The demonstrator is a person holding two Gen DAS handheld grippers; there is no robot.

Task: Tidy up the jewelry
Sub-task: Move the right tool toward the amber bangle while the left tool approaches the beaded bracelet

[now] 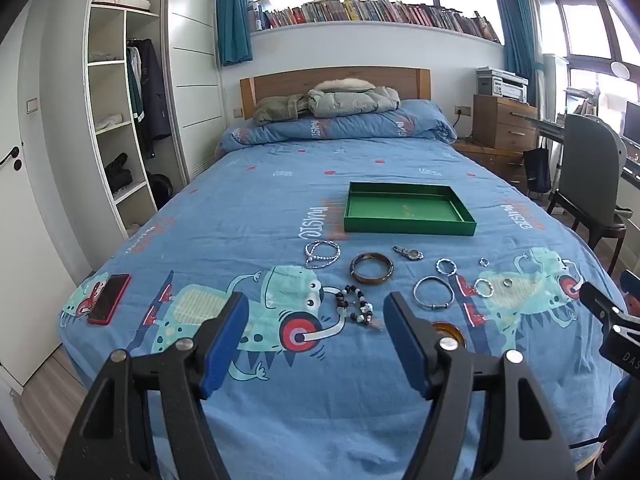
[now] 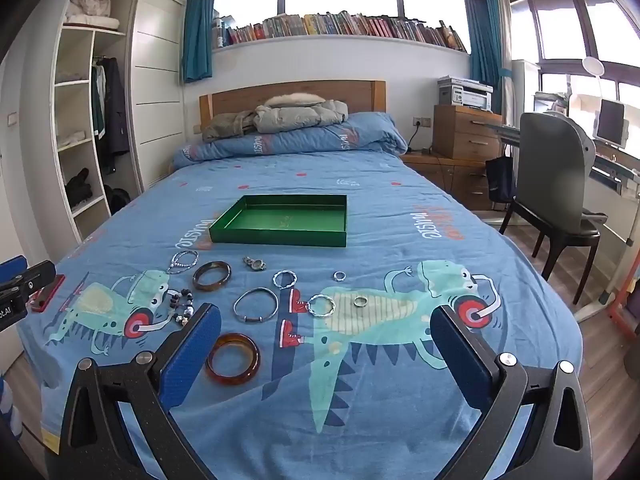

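Amber bangle flat before tray

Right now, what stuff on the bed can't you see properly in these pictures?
- Amber bangle: in the left wrist view the left claw's finger hides most of it.
- Red phone: in the right wrist view the left claw covers most of it.
- Gold mark inside the green tray: too small to read in either view.
- Small rings: too tiny to show detail.

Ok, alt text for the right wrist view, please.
Open right tool hovers over jewelry scattered on a blue cartoon-print bedspread: an amber bangle nearest, bracelets and rings beyond, and an empty green tray behind them.
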